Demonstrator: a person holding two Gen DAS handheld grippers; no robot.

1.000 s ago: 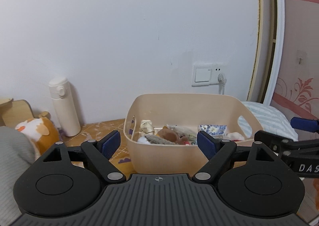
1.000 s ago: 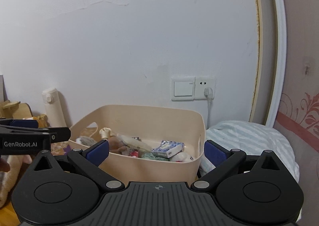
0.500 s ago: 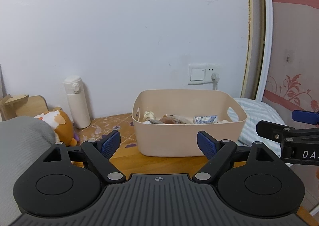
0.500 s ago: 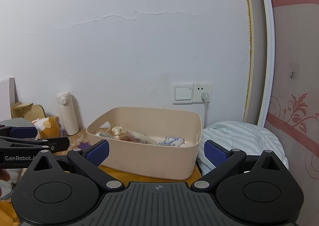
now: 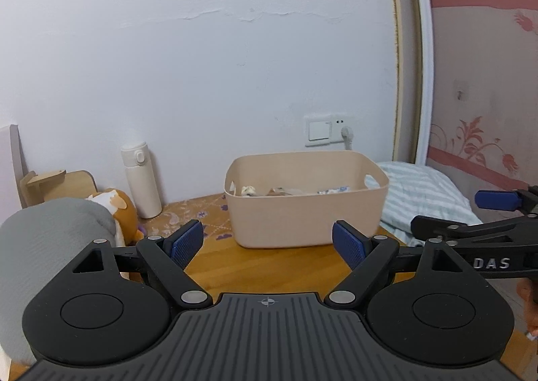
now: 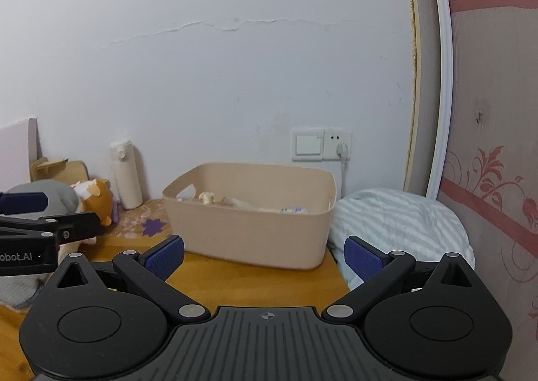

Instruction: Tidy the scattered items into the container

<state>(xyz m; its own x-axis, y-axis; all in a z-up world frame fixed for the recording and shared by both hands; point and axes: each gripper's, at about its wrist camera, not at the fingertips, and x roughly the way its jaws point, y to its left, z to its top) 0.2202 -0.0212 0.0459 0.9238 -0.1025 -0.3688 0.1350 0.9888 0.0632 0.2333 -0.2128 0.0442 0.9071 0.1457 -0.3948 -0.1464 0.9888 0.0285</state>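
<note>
Left wrist view. Container (image 5: 307, 209), a beige plastic tub, stands on the wooden table (image 5: 269, 266) near the far wall, well apart from the left gripper (image 5: 268, 244). Small items (image 5: 279, 191) lie inside it, only their tops showing over the rim; what each one is cannot be told. Judgement: thin-walled, light, stiff enough to keep its shape but likely to flex if pinched mid-wall; the smooth sides look slippery. Best hold would be the rim or the cut-out handle (image 5: 371, 179) at its right end. Left gripper's blue pads (image 5: 186, 243) stand wide apart with nothing between them, touching nothing. Cream bottle (image 5: 141, 179) stands upright to the left of the tub; plush toy (image 5: 116, 209) nearer, beside grey cloth (image 5: 50, 236).

Right wrist view. Same tub sits far centre, striped pillow (image 6: 400, 226) just beside its right end. A handle slot (image 6: 186, 191) shows at the tub's left end. Right gripper (image 6: 264, 259) has its jaws spread wide, empty, clear of table and tub. No loose items show on the bare wood near the tub, so the tidying looks close to done.
</note>
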